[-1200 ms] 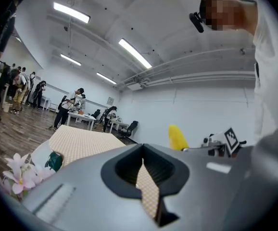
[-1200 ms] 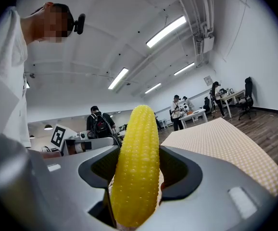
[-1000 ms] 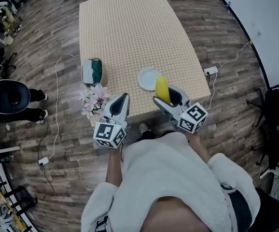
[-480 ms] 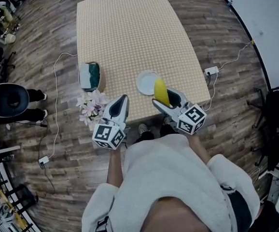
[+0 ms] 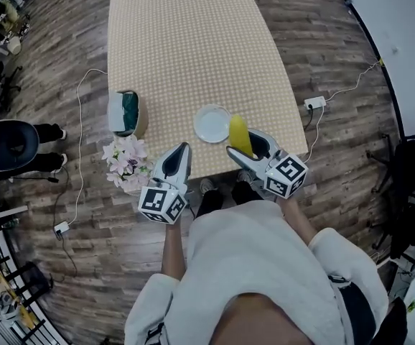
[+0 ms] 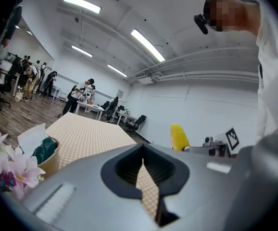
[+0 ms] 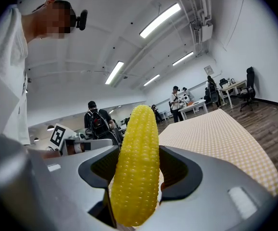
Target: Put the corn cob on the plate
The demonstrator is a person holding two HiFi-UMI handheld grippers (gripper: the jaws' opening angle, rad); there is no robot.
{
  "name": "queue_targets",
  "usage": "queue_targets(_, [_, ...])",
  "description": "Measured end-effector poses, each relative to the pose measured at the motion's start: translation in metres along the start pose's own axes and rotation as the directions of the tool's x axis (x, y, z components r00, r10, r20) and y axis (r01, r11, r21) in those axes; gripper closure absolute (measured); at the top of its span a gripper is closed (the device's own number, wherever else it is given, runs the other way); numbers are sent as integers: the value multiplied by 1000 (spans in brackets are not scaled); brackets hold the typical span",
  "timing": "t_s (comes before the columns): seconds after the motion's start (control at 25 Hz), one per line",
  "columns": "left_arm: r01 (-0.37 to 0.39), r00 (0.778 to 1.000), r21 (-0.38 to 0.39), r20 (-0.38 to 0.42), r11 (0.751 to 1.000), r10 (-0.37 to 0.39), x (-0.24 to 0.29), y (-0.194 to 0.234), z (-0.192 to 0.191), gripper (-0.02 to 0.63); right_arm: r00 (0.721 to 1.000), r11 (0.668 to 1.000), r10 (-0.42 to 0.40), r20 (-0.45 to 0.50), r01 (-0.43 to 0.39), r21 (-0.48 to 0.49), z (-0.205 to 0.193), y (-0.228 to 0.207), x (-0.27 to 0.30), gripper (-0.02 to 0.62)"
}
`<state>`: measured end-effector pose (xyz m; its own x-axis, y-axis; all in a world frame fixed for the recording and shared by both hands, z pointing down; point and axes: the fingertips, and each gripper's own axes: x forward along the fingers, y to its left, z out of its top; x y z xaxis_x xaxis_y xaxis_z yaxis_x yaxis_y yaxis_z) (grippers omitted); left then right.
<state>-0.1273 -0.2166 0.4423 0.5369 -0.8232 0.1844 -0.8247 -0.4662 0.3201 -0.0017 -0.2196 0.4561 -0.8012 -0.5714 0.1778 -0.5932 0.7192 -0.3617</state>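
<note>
A yellow corn cob (image 7: 139,143) stands upright between the jaws of my right gripper (image 7: 135,189), which is shut on it. In the head view the corn cob (image 5: 239,135) hangs over the table's near edge, just right of the empty white plate (image 5: 209,123), with the right gripper (image 5: 248,145) behind it. My left gripper (image 5: 182,152) hovers over the near edge, left of the plate. In its own view the left gripper (image 6: 147,179) has its jaws together with only a thin slit between them and nothing held.
The table (image 5: 186,42) has a tan checked cloth. A paper tub with green contents (image 5: 125,112) and a bunch of pale flowers (image 5: 123,161) sit at its left edge. Cables and a power strip (image 5: 314,104) lie on the wood floor. People and desks are in the background.
The table, plate and tub have shifted left and nearer in the head view. The plate now lies a bit further left of the held corn. Both grippers keep their state.
</note>
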Motion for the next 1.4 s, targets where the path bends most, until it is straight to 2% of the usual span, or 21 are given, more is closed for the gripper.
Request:
queue_targets(0.24, [-23,999,-47,-46,999,21,1,8,-23,598,998,999,-1,-55,4,45,-24,-6,1,333])
queue_targets(0.96, [-27,980,-158,-200,987,-6,20,33,-110,598,977,985,-28,-214,63,162,-118,-38,13,333])
queue_targets(1.2, [-47,976,-183,-218,982,6,21,41,-116,598,973,981,-19,-231,62,182,-127,-54,32,333])
queue_targets(1.4, [-86,974,-189,-222,978,43,14,55,-115,598,974,987,-3,-228,39,154,-122,-74,64,333])
